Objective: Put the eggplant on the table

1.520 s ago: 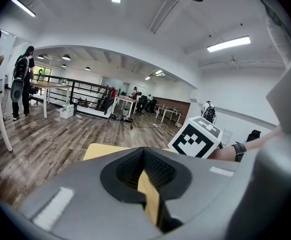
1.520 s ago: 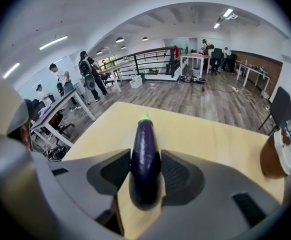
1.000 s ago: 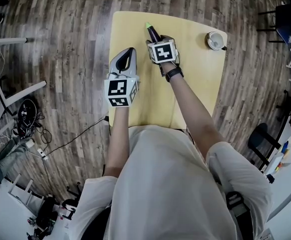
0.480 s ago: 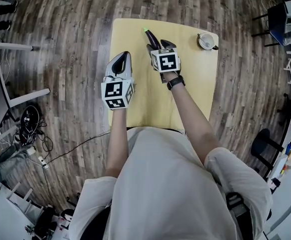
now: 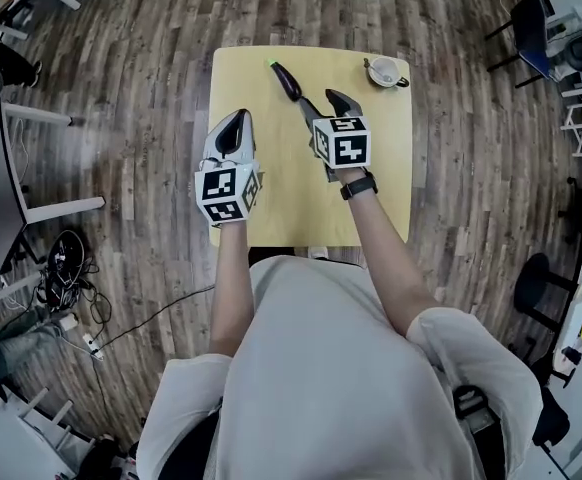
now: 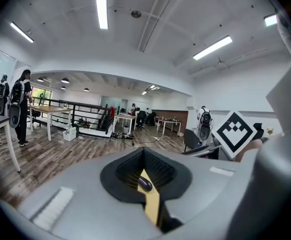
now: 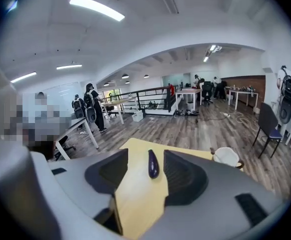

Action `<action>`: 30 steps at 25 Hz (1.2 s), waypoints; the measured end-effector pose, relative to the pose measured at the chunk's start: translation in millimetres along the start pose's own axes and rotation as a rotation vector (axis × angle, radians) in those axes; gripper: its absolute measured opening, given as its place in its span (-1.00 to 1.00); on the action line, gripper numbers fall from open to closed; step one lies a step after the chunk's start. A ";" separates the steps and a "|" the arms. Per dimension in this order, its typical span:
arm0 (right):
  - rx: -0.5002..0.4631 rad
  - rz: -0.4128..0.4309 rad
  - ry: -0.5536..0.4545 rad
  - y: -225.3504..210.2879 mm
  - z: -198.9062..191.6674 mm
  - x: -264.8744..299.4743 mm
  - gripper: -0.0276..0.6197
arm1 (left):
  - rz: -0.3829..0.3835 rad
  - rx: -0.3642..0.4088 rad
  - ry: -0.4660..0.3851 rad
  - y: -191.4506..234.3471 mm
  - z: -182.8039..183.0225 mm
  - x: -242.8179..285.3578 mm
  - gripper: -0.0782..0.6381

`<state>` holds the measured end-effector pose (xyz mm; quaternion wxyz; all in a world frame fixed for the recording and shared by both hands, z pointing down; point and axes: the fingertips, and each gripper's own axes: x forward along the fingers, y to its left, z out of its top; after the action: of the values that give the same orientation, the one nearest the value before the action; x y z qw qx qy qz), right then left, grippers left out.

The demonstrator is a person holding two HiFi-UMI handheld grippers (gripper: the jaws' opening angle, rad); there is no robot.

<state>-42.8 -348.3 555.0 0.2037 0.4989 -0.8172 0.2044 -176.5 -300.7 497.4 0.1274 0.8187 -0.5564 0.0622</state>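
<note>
- Eggplant (image 5: 287,81) lay loose on the yellow tabletop (image 5: 281,203) near its far edge. A second earlier the right claw (image 5: 324,105) had gripped it; now its jaws stood apart, just behind it.
- Placement looked done.
- Left claw (image 5: 233,136) hung clenched and empty over the left edge.
- White cup (image 5: 381,71) sat at the far right corner, with plank floor (image 5: 121,118) around.

Dark purple eggplant (image 5: 286,80), flat on table (image 5: 271,198)

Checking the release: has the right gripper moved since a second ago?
Yes. The right gripper has drawn back toward the person, away from the cup, leaving the eggplant on the table.
</note>
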 end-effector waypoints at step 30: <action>-0.068 -0.121 -0.470 -35.4 35.2 -300.2 -0.72 | 0.014 0.130 -0.226 -150.3 79.8 -126.6 -0.76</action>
<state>110.3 -162.2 369.2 0.0366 0.5736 -0.8172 0.0425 -87.6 -157.2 369.1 0.0102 0.8232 -0.5676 0.0064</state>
